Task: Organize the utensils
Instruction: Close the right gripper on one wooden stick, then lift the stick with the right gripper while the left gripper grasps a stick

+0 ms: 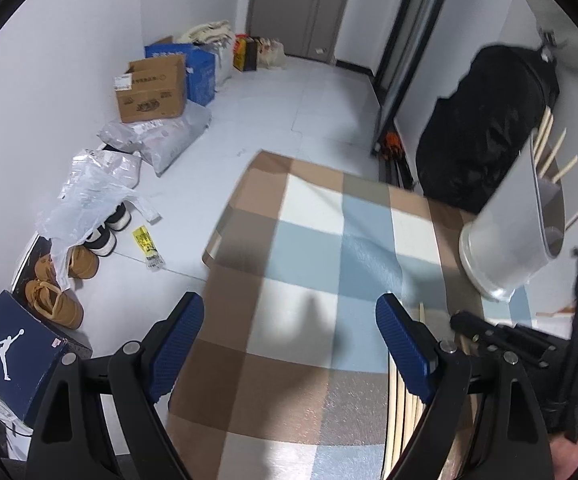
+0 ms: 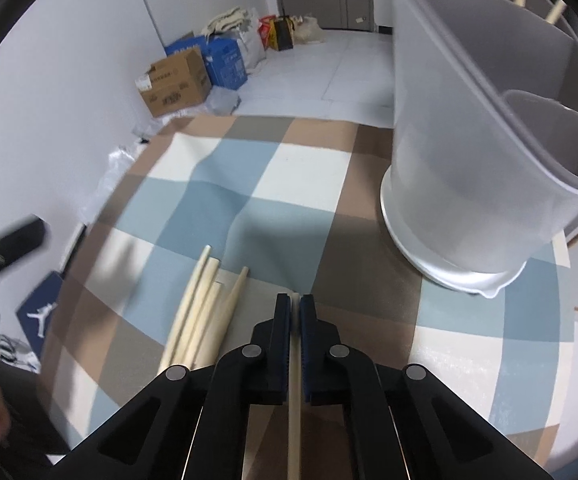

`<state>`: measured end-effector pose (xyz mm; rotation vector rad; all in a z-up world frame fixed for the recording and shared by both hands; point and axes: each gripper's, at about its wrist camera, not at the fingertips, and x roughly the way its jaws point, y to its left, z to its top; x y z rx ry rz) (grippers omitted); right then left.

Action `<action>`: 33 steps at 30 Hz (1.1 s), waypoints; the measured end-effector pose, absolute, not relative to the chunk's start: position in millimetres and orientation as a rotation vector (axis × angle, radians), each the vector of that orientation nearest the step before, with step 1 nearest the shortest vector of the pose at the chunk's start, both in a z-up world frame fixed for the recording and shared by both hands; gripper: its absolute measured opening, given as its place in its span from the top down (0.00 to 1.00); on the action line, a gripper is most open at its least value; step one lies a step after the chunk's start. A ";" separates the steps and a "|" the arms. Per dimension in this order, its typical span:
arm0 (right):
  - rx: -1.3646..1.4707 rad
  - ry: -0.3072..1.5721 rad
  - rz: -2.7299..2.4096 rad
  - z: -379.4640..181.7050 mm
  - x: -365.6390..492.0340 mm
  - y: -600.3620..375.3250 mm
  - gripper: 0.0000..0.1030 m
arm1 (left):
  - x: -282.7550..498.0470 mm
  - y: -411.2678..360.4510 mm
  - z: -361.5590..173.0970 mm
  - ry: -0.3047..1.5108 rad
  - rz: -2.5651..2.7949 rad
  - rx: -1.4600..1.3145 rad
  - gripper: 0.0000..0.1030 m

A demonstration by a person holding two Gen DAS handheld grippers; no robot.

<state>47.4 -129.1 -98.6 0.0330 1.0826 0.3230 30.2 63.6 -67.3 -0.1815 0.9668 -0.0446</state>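
A checked cloth [image 2: 289, 184] of blue, white and tan squares covers the table; its far edge and left edge show in both views, with pale floor [image 1: 281, 100] beyond. Along the left wall the floor carries a cardboard box [image 1: 153, 88], a blue box [image 1: 199, 72], grey bags [image 1: 161, 140], shoes [image 1: 61, 292] and a dark shoebox [image 1: 13, 356]. The far half of the cloth lies bare, giving open room in front of both grippers.

At the right of the table stands a translucent grey holder [image 2: 461, 152] on a white base [image 2: 449, 268], split into compartments. Several chopsticks [image 1: 557, 156] stand in its far compartment, their tips rising above the rim; the nearer, smaller compartment looks empty as far as can be seen. The holder sits near the cloth's right edge.

A loose bundle of chopsticks [image 2: 205, 312] lies on the cloth, left of the right gripper and well apart from the holder.

The left gripper [image 1: 289, 344] hangs over the cloth with its blue pads spread wide and nothing between them.

The right gripper [image 2: 295, 312] is clenched on a single chopstick [image 2: 294, 400], which runs lengthwise between the pads, its tip just showing past them, pointing toward the far edge.
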 end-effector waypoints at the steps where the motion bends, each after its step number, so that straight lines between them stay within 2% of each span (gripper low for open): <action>1: 0.049 1.072 0.328 -95.0 45.5 -131.8 0.96 | 31.2 58.9 -69.8 0.978 -0.060 -0.174 0.18; 14: 0.165 0.890 0.421 -30.8 27.8 -151.0 0.96 | 40.4 15.3 -107.3 1.164 -0.109 -0.021 0.18; 29: 0.243 0.803 0.429 -8.1 27.1 -187.4 0.96 | 54.0 0.8 -114.3 1.199 -0.040 0.033 0.18; 33: 0.268 0.782 0.438 -1.5 24.4 -197.4 0.96 | 60.4 -2.4 -113.6 1.191 -0.053 0.038 0.30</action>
